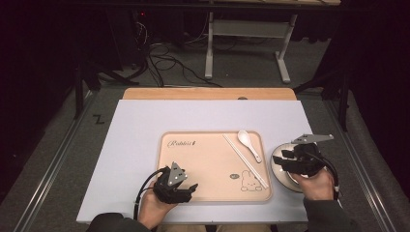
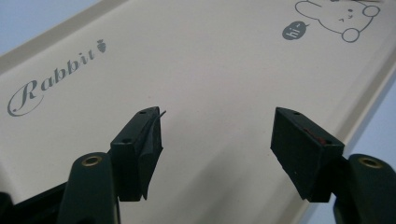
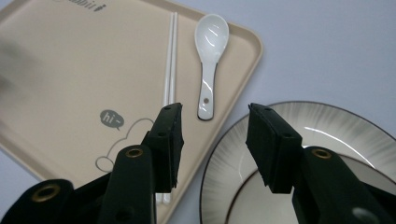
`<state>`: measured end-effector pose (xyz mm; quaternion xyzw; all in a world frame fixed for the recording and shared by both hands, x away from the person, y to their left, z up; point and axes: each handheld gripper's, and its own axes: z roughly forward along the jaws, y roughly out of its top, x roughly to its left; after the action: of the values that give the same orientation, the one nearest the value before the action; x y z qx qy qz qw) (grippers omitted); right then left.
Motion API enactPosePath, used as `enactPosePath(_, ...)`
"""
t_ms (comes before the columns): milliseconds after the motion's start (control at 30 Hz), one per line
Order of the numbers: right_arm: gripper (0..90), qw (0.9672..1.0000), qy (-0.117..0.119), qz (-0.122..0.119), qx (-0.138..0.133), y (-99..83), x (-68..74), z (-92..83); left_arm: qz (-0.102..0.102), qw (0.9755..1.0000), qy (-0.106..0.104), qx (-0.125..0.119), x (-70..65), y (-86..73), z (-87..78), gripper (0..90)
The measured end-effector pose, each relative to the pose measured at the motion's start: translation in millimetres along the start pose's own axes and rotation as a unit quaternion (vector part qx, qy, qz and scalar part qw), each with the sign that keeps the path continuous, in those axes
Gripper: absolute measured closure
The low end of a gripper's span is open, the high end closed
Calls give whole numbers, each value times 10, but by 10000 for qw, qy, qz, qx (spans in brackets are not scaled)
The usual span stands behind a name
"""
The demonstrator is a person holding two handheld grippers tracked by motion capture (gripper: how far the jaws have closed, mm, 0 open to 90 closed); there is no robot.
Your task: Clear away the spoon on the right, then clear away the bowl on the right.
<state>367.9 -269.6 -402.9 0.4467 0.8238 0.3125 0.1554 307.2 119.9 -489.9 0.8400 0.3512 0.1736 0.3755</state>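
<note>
A beige tray printed with "Rabbit" and a rabbit drawing lies on the white table top. On its right side rest white chopsticks and a white ceramic spoon. A round plate with a dark rim sits on the table just right of the tray. My left gripper hovers open over the tray's near left part, its jaws empty above the bare tray. My right gripper is open over the plate's left rim, near the spoon and chopsticks, holding nothing.
The white table top has a wooden strip along its far edge. Beyond it stand a metal frame and loose cables on the floor. Metal rails run along both sides of the table.
</note>
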Motion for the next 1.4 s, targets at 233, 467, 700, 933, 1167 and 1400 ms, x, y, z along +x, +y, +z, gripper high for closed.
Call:
enactPosePath(233, 539, 9999, -140, 31, 73, -188, -84, -75, -10, 10000, -15, -24, 5, -3, -19, 338)
enactPosePath(467, 532, 9997, -213, -97, -69, -280, -131, -184, -49, 9999, 77, -49, 13, 7, -31, 341)
enactPosePath(700, 553, 9990, -446, 42, -72, -392, -304, -250, -273, 9992, 168, -258, 33, -52, -145, 353)
enactPosePath(933, 551, 9965, -750, 247, -281, -453, -490, -297, -387, 9982, 283, -356, 65, -62, -165, 357)
enactPosePath(1167, 556, 9933, -1100, 332, 142, -419, -668, -251, -447, 9980, 306, -332, 80, -41, -162, 375)
enactPosePath(1400, 551, 9915, -1136, 517, 360, -433, -829, -191, -468, 9978, 389, -248, 80, -35, -129, 367)
